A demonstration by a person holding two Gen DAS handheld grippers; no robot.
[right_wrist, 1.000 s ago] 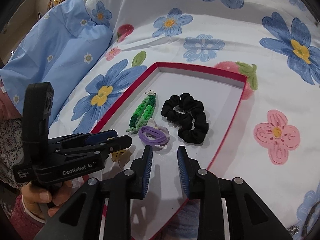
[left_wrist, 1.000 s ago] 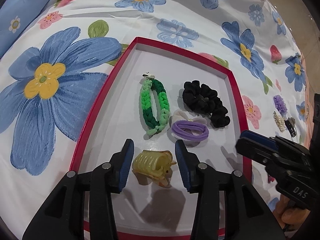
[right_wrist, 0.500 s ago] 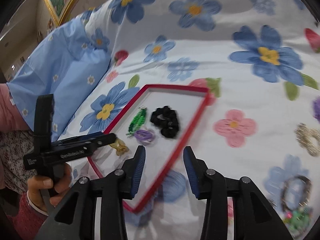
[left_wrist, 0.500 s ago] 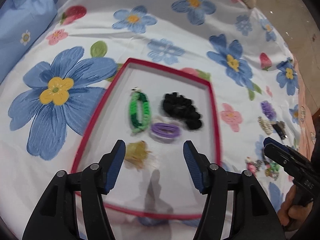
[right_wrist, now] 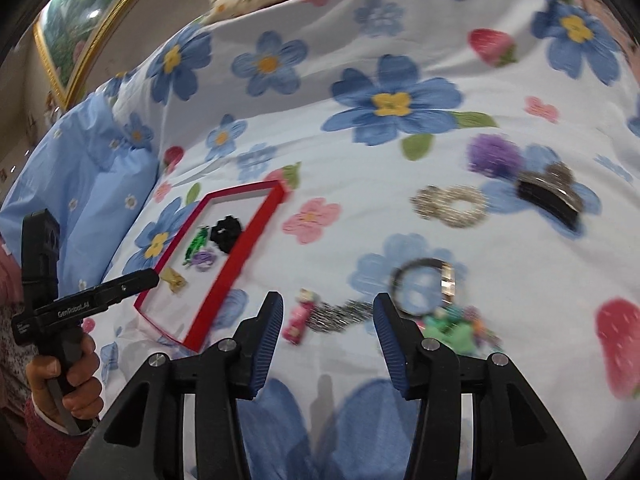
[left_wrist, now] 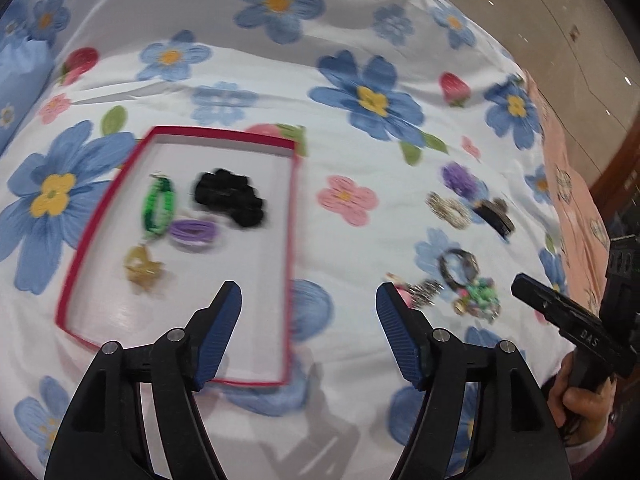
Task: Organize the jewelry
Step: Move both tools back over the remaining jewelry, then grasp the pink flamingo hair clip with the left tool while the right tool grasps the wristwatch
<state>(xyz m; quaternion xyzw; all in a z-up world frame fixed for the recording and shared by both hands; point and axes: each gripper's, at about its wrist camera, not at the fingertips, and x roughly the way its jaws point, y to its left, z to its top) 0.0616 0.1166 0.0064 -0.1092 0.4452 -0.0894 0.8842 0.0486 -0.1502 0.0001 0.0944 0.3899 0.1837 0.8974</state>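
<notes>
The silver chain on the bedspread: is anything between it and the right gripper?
Nothing visible. The silver chain lies bare on the bedspread, just beyond the open right gripper; a pink charm lies at its left end.

Motion blur smears my view of the black scrunchie in the red tray; the tangled trinkets (beads, maybe) hide partly behind my right jaws.

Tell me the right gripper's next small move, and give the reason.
Probably ease the right gripper forward and down onto the silver chain lying just ahead between its fingers. Its jaws have just been opening and hold nothing. The red-rimmed tray already holds four pieces, while the chain and others lie loose on the floral bedspread.
</notes>
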